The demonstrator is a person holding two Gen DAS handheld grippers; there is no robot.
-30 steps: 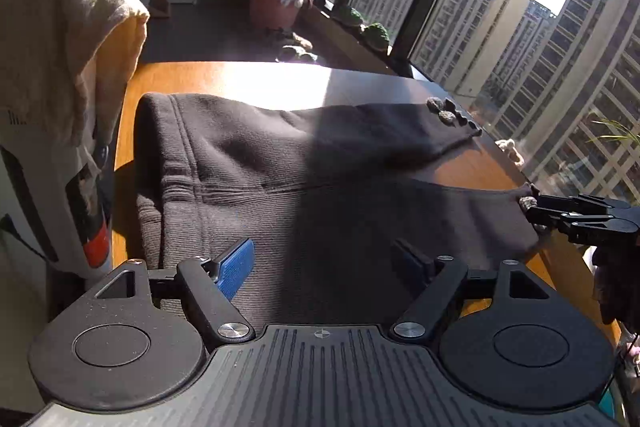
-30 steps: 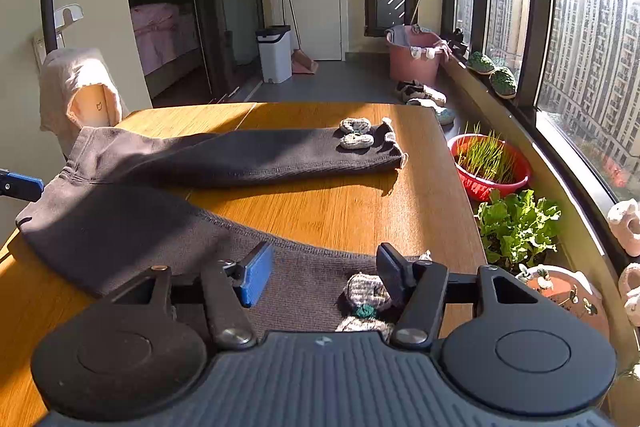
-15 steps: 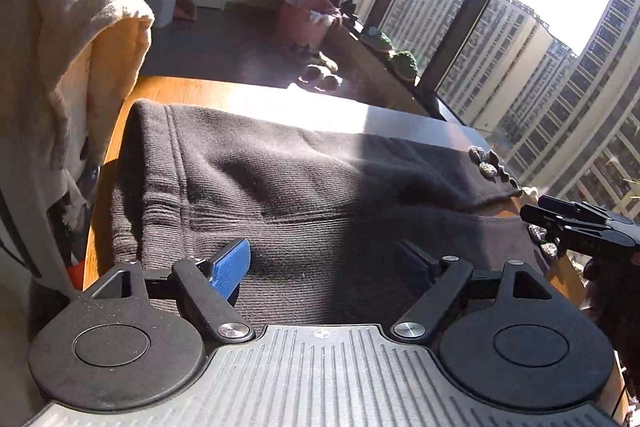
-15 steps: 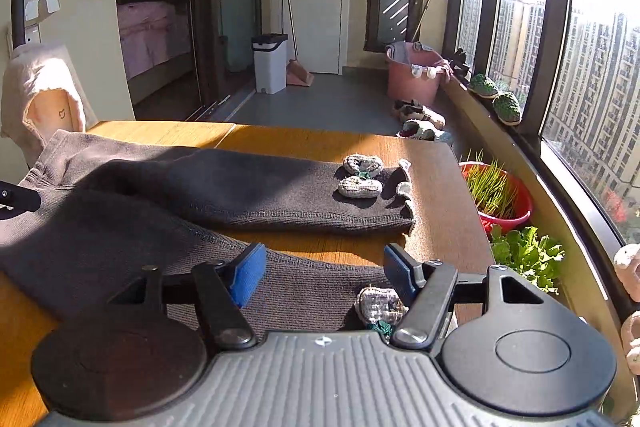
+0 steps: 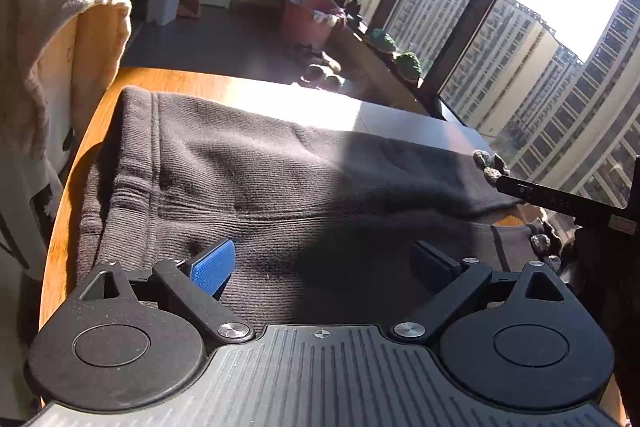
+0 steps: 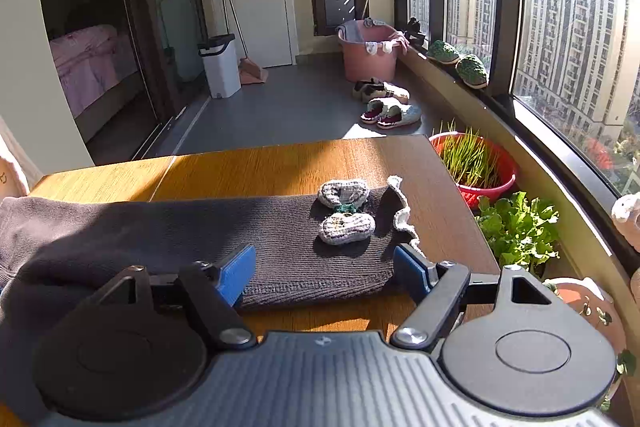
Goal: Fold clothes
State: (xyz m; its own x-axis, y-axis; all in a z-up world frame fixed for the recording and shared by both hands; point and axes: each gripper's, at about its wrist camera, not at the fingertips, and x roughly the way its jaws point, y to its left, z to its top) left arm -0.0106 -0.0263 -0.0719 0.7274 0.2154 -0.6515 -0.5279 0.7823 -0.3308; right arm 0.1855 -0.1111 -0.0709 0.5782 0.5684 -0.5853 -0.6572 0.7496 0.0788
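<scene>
Dark grey knit trousers lie on the wooden table, waistband at the left, two legs reaching right. My left gripper is open, low over the waist end. My right gripper is open over the far leg's cuff, which carries crocheted decorations and a white lace edge. The right gripper also shows as a dark bar at the right of the left wrist view. The near leg lies folded close under the right gripper, mostly hidden.
A chair draped with a beige towel stands left of the table. A red basin of grass and potted greens sit by the window at the right. A pink bucket, slippers and a bin are on the floor beyond.
My right gripper moved forward from the near leg's cuff to the far leg's cuff. The left gripper shifted forward and tilted over the waistband. The near leg now lies closer to the far leg.
</scene>
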